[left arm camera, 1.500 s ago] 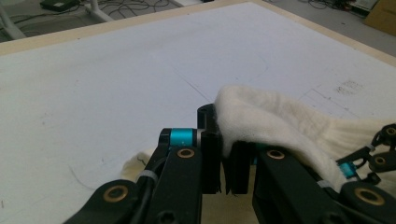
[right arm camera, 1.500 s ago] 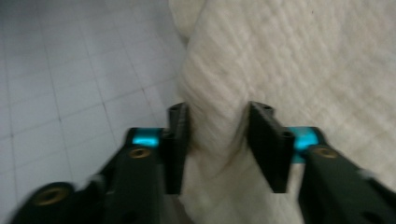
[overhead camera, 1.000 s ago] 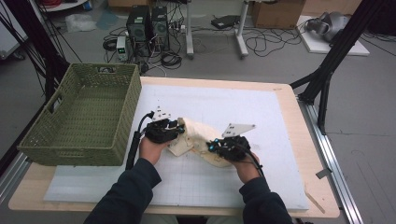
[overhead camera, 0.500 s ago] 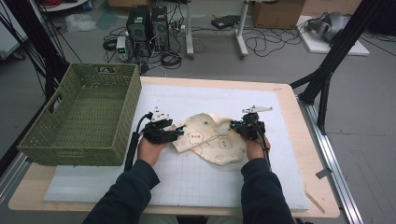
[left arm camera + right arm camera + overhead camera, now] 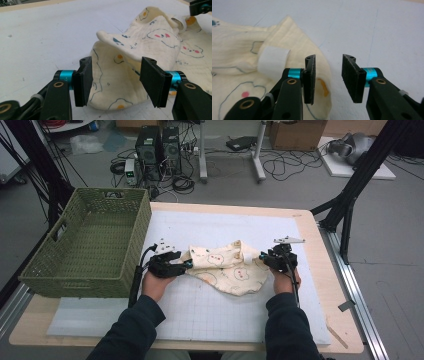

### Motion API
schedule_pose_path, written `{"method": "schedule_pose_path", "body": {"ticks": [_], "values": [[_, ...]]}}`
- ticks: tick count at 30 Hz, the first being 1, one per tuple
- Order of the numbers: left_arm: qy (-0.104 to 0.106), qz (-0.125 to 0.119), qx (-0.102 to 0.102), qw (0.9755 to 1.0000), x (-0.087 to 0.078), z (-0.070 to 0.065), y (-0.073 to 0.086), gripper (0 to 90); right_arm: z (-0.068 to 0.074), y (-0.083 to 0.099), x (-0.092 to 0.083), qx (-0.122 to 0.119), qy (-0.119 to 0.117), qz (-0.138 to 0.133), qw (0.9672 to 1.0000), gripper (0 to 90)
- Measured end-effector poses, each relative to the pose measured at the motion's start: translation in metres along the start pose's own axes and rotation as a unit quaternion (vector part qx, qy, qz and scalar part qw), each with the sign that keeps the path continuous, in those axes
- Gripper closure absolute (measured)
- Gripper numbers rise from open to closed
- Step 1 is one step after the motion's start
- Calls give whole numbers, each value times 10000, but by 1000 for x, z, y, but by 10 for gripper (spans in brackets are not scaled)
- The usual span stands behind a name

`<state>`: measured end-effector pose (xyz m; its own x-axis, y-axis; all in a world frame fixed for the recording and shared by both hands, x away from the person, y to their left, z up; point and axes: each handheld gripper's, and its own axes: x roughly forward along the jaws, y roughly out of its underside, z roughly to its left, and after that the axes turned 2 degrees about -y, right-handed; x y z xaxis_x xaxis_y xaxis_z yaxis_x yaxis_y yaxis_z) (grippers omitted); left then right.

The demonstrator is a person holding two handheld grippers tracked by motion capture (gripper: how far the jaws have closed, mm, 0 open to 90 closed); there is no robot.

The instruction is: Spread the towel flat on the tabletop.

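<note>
1. A cream cloth (image 5: 227, 266) printed with small cartoon shapes lies crumpled near the middle of the white gridded mat (image 5: 220, 305) on the bench (image 5: 345, 330), between the 2 grippers.
2. The left gripper (image 5: 186, 265) sits at the cloth's 9 o'clock edge. In the left gripper view its jaws stand spread, with a raised fold of the cloth (image 5: 130, 57) in the gap between them; neither pad clearly touches the fabric.
3. The right gripper (image 5: 263, 258) sits at the cloth's 3 o'clock edge. In the right gripper view its jaws are also spread, and the cloth's edge (image 5: 287, 50) runs under and beside the left pad; whether it reaches into the gap is hard to tell.
4. A white sewn loop or tag (image 5: 272, 61) sits on the cloth near that edge.
5. From the high view the jaws of both grippers are too small to read, and each hand (image 5: 156, 285) is partly covered by its gripper.
6. A green woven basket (image 5: 75, 270) stands at 9 o'clock of the mat; its inside looks bare, though its near wall hides part of the floor.
7. The person's sleeves (image 5: 287, 330) are cut off at the bottom edge.
</note>
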<state>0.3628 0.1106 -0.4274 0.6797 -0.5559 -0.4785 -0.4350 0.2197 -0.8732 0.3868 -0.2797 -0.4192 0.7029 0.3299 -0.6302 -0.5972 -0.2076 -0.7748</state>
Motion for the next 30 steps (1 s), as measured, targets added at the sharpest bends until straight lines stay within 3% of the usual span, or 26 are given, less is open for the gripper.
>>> {"method": "schedule_pose_path", "body": {"ticks": [5, 9, 12, 16, 17, 18, 20, 24, 28, 30], "values": [[-100, 95, -43, 9999, -1, 6, 6, 439, 11, 3, -19, -355, -389, -286, 9982, 588], [-301, 279, -2, 9992, 4, 9, 10, 443, 28, 8, -28, -625, -828, -258, 9943, 563], [-389, 466, 69, 9981, 12, 10, 13, 445, 45, 14, -28, -887, -1203, -164, 9886, 543], [-447, 739, 145, 9962, 20, 9, 15, 471, 67, 23, -23, -1179, -1678, -5, 9787, 510], [-372, 760, 257, 9961, 20, 8, 15, 514, 71, 25, -20, -1233, -1739, 50, 9770, 508], [-321, 762, 406, 9957, 19, 7, 15, 635, 75, 27, -18, -1274, -1785, 136, 9756, 510], [-270, 809, 505, 9951, 18, 4, 15, 828, 79, 30, -13, -1325, -1874, 226, 9730, 526], [-173, 1013, 524, 9933, 11, 0, 14, 854, 83, 34, -7, -1320, -1990, 334, 9705, 534], [-62, 1171, 703, 9906, -5, -7, 19, 856, 86, 39, -4, -1349, -2035, 435, 9688, 537], [18, 1140, 697, 9910, -13, -10, 22, 856, 87, 42, -2, -1412, -2022, 531, 9677, 549]]}}
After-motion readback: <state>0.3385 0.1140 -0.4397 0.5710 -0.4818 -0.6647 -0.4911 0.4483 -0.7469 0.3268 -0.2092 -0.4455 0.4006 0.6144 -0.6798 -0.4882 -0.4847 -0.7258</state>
